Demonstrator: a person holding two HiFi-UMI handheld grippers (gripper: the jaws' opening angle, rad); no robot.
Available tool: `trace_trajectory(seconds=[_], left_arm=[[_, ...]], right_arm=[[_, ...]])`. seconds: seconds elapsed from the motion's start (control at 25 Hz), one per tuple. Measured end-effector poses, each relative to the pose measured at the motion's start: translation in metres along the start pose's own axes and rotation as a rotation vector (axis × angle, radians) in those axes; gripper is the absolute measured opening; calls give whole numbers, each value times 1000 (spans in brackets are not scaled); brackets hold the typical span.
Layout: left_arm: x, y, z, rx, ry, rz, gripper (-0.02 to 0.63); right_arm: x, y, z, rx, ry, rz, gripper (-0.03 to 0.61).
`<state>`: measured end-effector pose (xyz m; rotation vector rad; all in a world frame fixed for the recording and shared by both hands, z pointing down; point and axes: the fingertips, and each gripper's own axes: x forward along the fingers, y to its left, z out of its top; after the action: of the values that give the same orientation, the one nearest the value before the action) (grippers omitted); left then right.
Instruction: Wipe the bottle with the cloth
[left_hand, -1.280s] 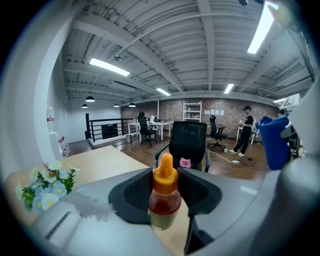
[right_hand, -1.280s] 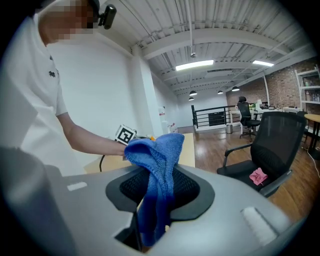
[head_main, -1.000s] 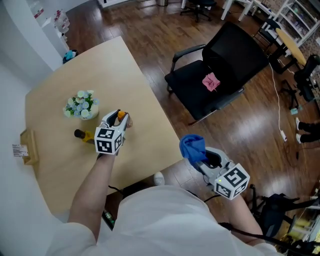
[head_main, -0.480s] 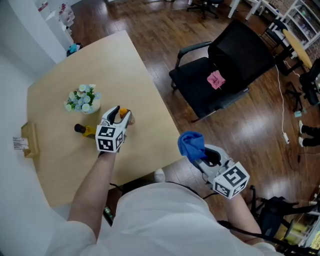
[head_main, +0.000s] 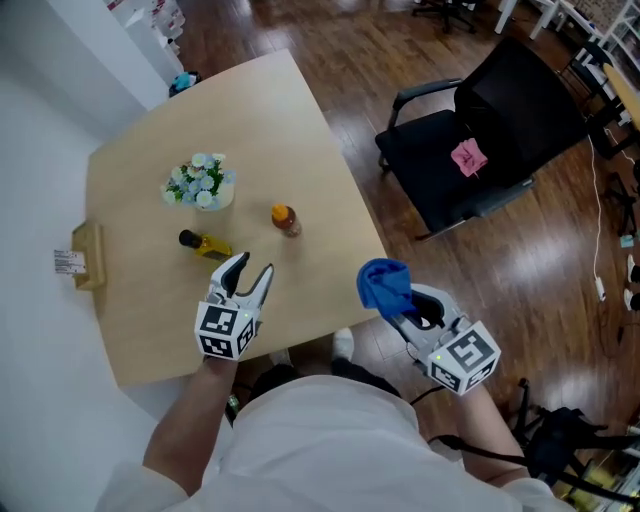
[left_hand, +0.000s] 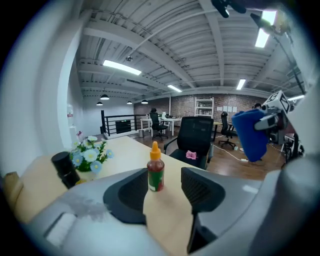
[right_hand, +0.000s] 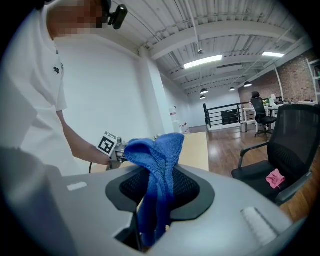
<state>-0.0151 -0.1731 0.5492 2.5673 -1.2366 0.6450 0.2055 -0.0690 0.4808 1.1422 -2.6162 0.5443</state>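
Observation:
A small sauce bottle (head_main: 285, 220) with an orange cap stands upright on the light wooden table (head_main: 150, 320). My left gripper (head_main: 250, 270) hovers short of it, apart from it. Its jaws are opening with nothing between the pads. In the left gripper view the bottle (left_hand: 155, 170) stands well beyond the left gripper (left_hand: 162, 187). My right gripper (head_main: 398, 312) is off the table's near right corner, shut on a blue cloth (head_main: 385, 285) that bunches above the jaws. In the right gripper view the cloth (right_hand: 157, 170) hangs down between the pads.
A dark-capped bottle of yellow oil (head_main: 205, 245) lies on the table left of the sauce bottle. A small pot of pale flowers (head_main: 202, 182) stands behind it. A wooden holder (head_main: 85, 258) sits at the left edge. A black office chair (head_main: 500, 130) holding a pink item (head_main: 468, 157) stands on the right.
My left gripper let go of the sauce bottle, opened and drew back toward me. The bottle now stands alone. The right gripper still holds the cloth in much the same place.

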Motion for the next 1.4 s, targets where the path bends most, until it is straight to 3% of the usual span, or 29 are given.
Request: trace_trajectory(seconds=[0.2,0.4,0.52,0.6,0.8,1.08,1.4], left_arm=[[-72,1,-36,-5,67,16,206],[-142,-5,-71,3,84,-19,199],[-181,1,-85,-3,51,-27,196],[-209,0,-96,-20,42,-74,195],[-288,-3,-115,27,19,-185,179],[-378,18,-121,29,-86,-193,172],[-428,35,-124,-18,-170,-189,169]], right_arm=[[23,20,0,-12,-7,42,123],[27,58,15,-64,-26,28,124],[30,88,25,-110,-46,-4,124],[34,117,28,-130,-60,-22,124],[46,206,19,-120,-85,-19,124],[47,314,-8,-105,-66,-1,124],[31,377,-34,-81,-36,-23,124]])
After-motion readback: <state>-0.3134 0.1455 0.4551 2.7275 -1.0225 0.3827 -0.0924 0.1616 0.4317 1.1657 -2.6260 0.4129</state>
